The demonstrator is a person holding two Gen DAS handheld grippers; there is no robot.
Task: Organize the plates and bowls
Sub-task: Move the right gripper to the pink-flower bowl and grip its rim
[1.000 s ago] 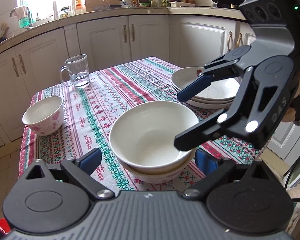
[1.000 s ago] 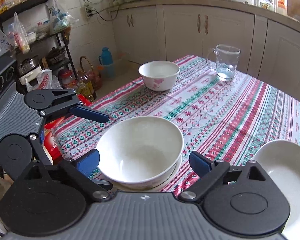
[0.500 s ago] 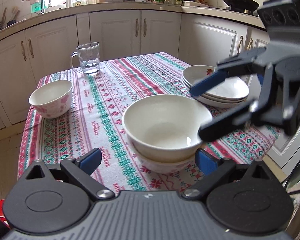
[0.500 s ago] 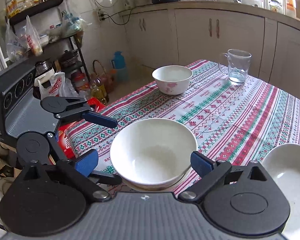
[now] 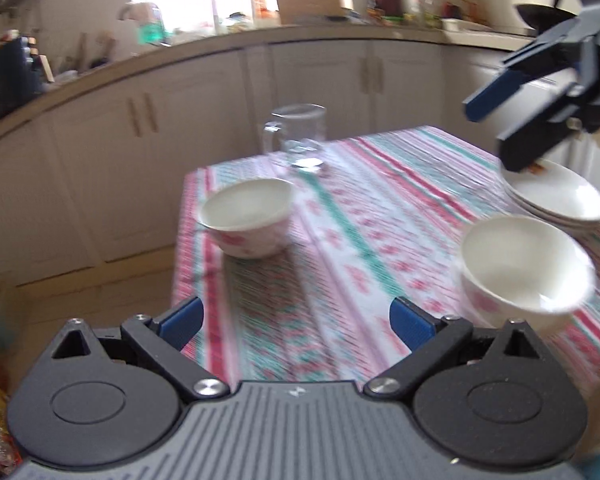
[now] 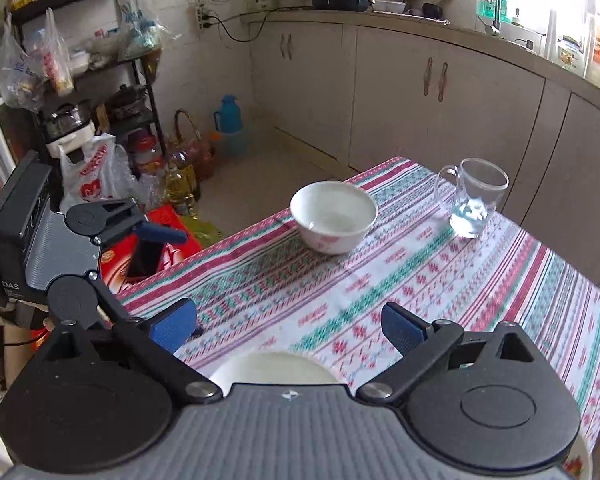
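A small white bowl with pink flowers stands alone near the table's far left corner. Two stacked white bowls stand at the near right; their rim shows under my right gripper. A stack of white plates lies behind them. My left gripper is open and empty, near the table's front edge, pointing toward the small bowl. My right gripper is open and empty; in the left wrist view it hovers above the plates.
A glass mug stands at the far edge of the striped tablecloth. White cabinets run behind the table. A shelf rack, bags and bottles crowd the floor to the left.
Both grippers have drawn back and up from the stacked bowls. My left gripper has swung left toward the small flowered bowl. Both stay open.
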